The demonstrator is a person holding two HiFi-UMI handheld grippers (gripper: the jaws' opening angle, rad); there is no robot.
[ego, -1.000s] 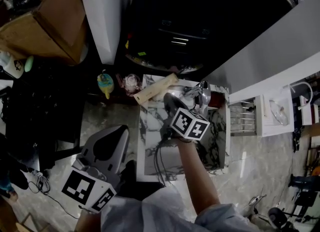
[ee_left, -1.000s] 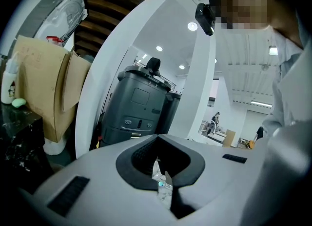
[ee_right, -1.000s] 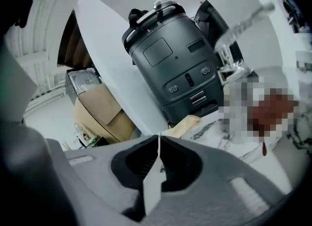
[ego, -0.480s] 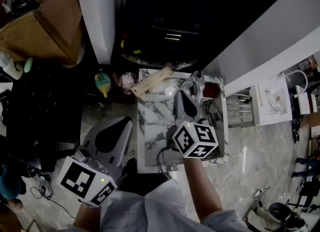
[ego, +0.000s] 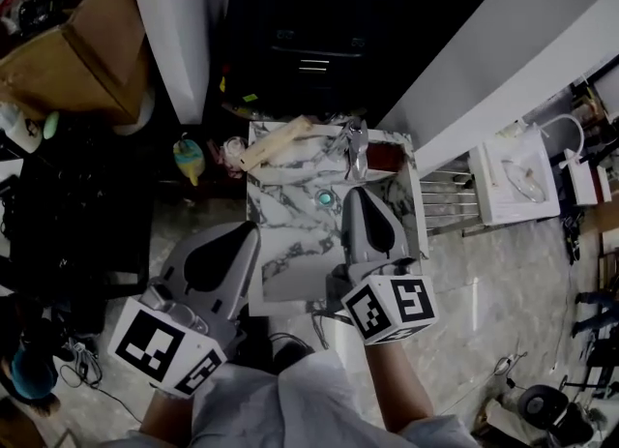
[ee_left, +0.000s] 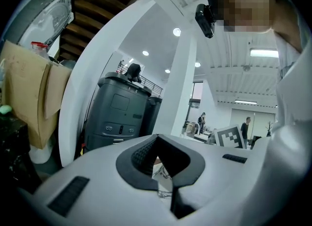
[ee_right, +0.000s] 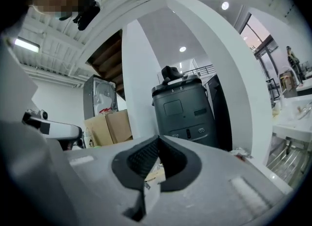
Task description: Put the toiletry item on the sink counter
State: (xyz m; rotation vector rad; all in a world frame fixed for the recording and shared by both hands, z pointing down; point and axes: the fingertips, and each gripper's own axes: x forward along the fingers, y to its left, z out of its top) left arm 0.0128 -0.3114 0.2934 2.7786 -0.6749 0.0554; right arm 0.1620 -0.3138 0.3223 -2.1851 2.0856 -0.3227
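A small round teal toiletry item (ego: 325, 198) lies on the marble sink counter (ego: 290, 243), near its middle. My right gripper (ego: 357, 193) hovers just right of the item, apart from it, with its jaws shut and nothing between them; the right gripper view shows the same shut, empty right gripper (ee_right: 158, 137). My left gripper (ego: 249, 229) is held over the counter's left edge, nearer to me. The left gripper view shows the left gripper (ee_left: 157, 137) shut and empty too. Neither gripper view shows the item.
At the counter's far end are a pale wooden block (ego: 276, 141), a chrome faucet (ego: 356, 146) and a reddish-brown object (ego: 385, 158). A dark grey machine (ego: 309, 40) stands beyond. A cardboard box (ego: 82, 54) is far left, a white rack (ego: 513, 175) at right.
My right gripper drew back toward me from the counter's far end by the faucet. The teal item, hidden under it a second ago, now shows on the marble. The left gripper barely moved.
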